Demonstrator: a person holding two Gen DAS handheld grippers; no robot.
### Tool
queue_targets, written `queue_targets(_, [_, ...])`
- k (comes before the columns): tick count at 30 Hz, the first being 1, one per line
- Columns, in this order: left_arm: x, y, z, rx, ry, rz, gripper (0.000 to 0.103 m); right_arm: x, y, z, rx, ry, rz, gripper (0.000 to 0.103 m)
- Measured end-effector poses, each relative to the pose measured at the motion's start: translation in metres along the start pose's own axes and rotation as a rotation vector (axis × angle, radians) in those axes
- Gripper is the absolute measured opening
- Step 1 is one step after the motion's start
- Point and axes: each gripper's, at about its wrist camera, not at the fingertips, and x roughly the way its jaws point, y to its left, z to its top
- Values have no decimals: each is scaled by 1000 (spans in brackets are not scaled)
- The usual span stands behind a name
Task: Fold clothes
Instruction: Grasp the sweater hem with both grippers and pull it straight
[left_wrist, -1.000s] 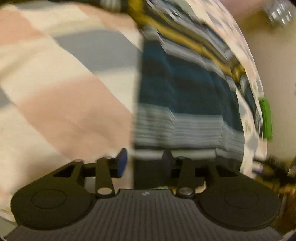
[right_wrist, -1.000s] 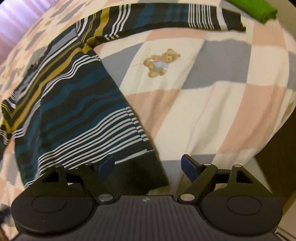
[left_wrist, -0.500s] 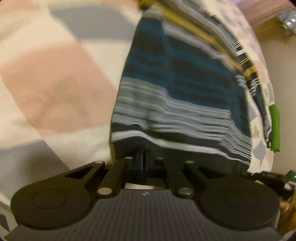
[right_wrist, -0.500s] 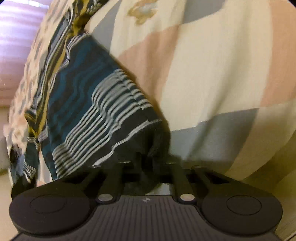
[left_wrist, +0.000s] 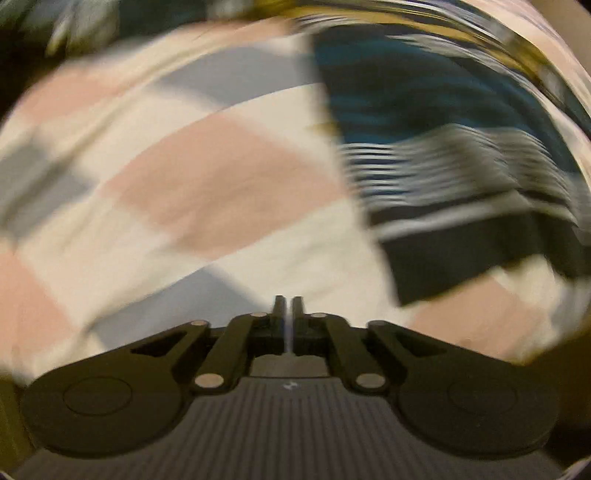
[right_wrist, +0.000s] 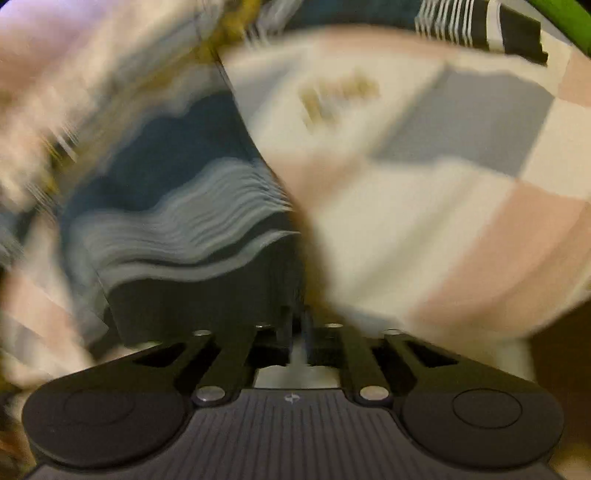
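Observation:
The striped shirt (left_wrist: 424, 122), in teal, black, white and mustard bands, lies on the checked bedsheet (left_wrist: 207, 177) at the right of the blurred left wrist view. My left gripper (left_wrist: 287, 301) hangs over bare sheet to the left of its black hem. Its jaws are opening, only a narrow slit apart, with nothing between them. In the right wrist view the shirt (right_wrist: 177, 221) fills the left side. Its black hem corner runs up into my right gripper (right_wrist: 295, 317). Those jaws are opening a little, and the cloth is still pinched between them.
The pink, grey and cream sheet (right_wrist: 443, 184) covers the bed, with a blurred bear print (right_wrist: 340, 96) on it. A shirt sleeve (right_wrist: 491, 26) stretches along the far edge. A green cloth (right_wrist: 561, 11) lies at the top right corner.
My left gripper had shut on the hem; it has since let go and swung left over the sheet. My right gripper closed on the hem corner and has turned with it.

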Motion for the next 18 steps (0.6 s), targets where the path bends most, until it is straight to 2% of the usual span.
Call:
queue_targets(1, [-3, -14, -2, 38, -16, -35, 33, 1, 2, -6, -30, -15, -29, 23])
queue_targets(2, [-3, -23, -3, 37, -18, -103, 45, 0, 2, -9, -39, -39, -34, 28])
queue_targets(3, [-1, -27, -3, -6, -23, -164, 48, -2, 0, -10, -34, -58, -27, 46])
queue_targets(4, [5, -23, -1, -94, -23, -229, 48, -3, -2, -10, -28, -76, -14, 56])
queue_targets(5, [11, -19, 0, -181, -24, -291, 48, -4, -5, -8, -21, -93, 4, 57])
queue_targets(8, [34, -3, 6, -412, -44, -355, 50, -2, -16, -2, 19, -123, 83, 60])
queue_targets(9, [46, -2, 9, -445, -16, -366, 51, 1, -20, 0, 43, -126, 116, 65])
queue_targets(10, [58, -2, 12, -477, 12, -377, 51, 6, -24, 2, 72, -122, 154, 71])
queue_targets(12, [78, -5, 14, -499, 52, -404, 48, 20, -26, 4, 129, -106, 203, 73])
queue_targets(14, [83, -8, 20, -505, 67, -431, 13, 34, -30, 3, 194, -87, 244, 73])
queue_targets(15, [78, -10, 26, -497, 73, -455, 5, 38, -30, 3, 211, -71, 258, 48])
queue_targets(16, [62, -12, 33, -450, 63, -446, 5, 39, -29, 4, 217, -46, 265, 5])
queue_targets(18, [21, -8, 46, -367, 19, -435, 5, 32, -25, 10, 207, -12, 300, 4])
